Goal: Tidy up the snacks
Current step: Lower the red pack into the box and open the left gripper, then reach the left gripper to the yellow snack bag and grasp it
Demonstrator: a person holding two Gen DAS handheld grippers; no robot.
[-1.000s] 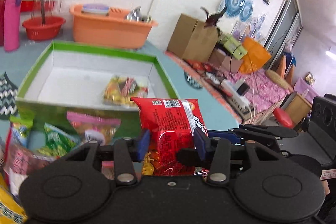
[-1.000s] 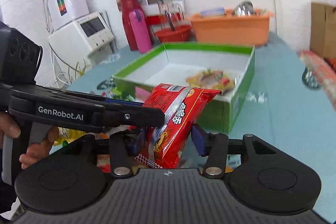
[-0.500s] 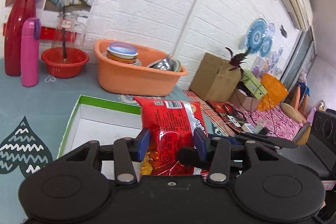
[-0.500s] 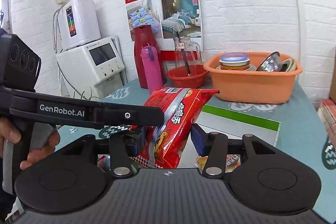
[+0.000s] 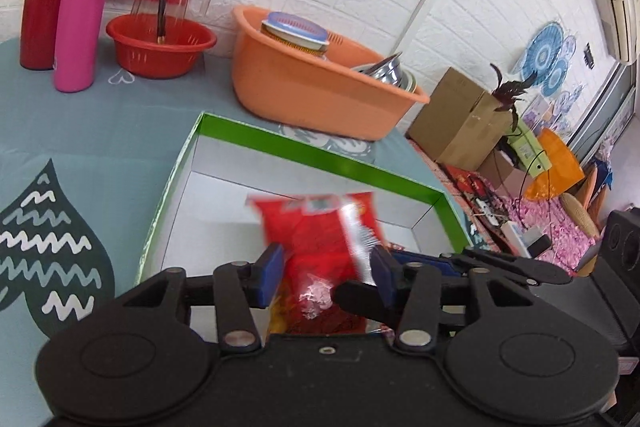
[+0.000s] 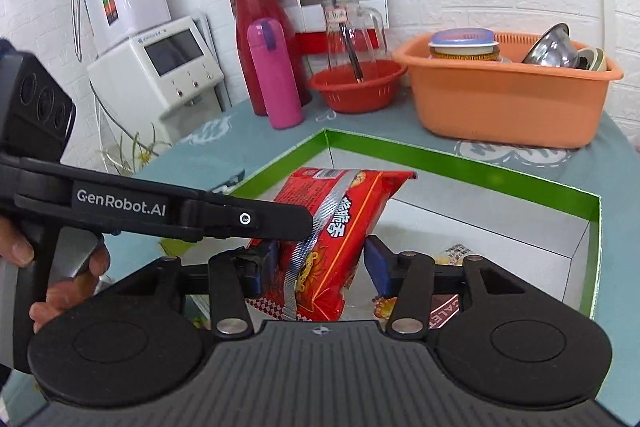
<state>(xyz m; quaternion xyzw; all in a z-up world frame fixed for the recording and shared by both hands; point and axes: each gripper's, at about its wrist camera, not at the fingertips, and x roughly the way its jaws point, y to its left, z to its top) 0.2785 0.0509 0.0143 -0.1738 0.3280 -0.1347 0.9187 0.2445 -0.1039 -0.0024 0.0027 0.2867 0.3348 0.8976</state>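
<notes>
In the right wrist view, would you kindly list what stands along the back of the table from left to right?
Red flask → pink bottle → red bowl → orange tub.

Open box point(image 6: 460, 163) on the table point(image 6: 248, 143), snack packet point(image 6: 340, 227) upright above its floor, between the fingers point(image 6: 374, 267). Behind the box, a tub point(image 6: 508, 99) of dishes; left of that, a bowl point(image 6: 356, 87), then two flasks point(image 6: 276, 75).
</notes>
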